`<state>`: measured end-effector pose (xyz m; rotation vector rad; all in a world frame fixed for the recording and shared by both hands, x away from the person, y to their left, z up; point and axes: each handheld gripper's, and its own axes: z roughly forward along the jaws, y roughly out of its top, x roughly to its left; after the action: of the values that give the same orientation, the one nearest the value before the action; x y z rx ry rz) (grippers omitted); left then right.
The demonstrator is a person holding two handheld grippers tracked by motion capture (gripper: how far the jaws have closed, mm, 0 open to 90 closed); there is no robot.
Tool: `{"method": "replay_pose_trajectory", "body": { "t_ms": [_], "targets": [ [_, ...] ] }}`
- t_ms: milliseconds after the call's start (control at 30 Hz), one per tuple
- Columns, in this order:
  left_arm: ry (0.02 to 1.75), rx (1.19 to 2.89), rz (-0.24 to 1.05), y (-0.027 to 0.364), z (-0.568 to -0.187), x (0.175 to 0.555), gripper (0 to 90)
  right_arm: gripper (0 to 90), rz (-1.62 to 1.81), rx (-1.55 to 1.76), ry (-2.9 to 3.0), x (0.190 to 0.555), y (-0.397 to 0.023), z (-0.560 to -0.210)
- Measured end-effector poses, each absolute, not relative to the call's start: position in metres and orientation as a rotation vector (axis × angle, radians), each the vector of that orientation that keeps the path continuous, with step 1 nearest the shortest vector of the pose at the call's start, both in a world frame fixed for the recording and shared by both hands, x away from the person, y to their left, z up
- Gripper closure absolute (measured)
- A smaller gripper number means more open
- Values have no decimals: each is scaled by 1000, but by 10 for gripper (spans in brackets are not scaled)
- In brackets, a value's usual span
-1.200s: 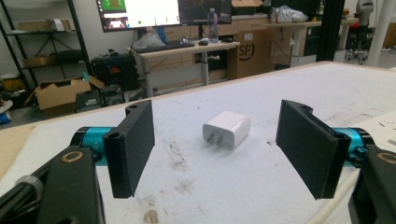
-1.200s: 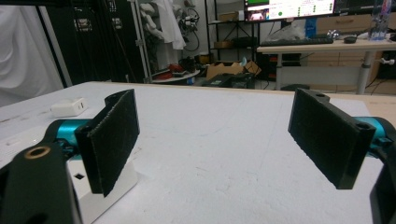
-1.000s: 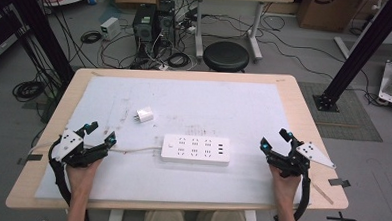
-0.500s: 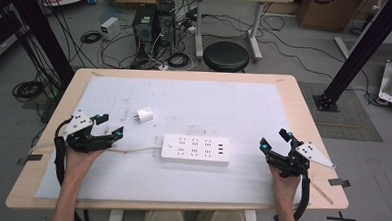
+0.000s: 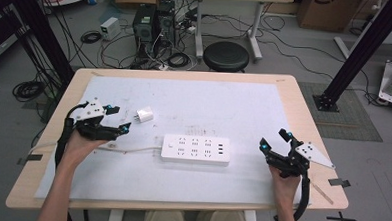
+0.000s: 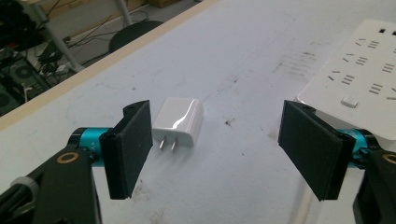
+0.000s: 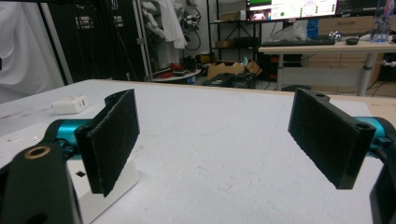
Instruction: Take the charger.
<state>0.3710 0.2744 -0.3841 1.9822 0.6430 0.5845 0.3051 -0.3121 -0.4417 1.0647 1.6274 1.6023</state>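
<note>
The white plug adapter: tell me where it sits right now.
In the high view the white plug adapter lies on the table's left half, just beyond the left hand-held gripper and left of the power strip.

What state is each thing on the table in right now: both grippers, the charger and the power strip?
left gripper: open, empty, jaws just closing slightly, charger ahead
right gripper: open, empty
white charger: unplugged, lying flat, prongs facing the left gripper
power strip: flat on the table, sockets empty, cord trailing left
</note>
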Motion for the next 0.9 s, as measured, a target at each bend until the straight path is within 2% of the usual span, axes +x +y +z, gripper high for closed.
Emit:
{"method": "replay_pose_trajectory", "body": {
  "t_ms": [367,400,900],
  "targets": [
    [591,2071,480,265,-383,408,259,166,1595,1064,1635,305,-311,-441],
    [607,2097,448,264,-385,420,255,166,1591,1058,1634,305,-311,-441],
    [611,2187,381,245,-397,468,250,166,1569,1042,1649,306,-309,-441]
  ]
}}
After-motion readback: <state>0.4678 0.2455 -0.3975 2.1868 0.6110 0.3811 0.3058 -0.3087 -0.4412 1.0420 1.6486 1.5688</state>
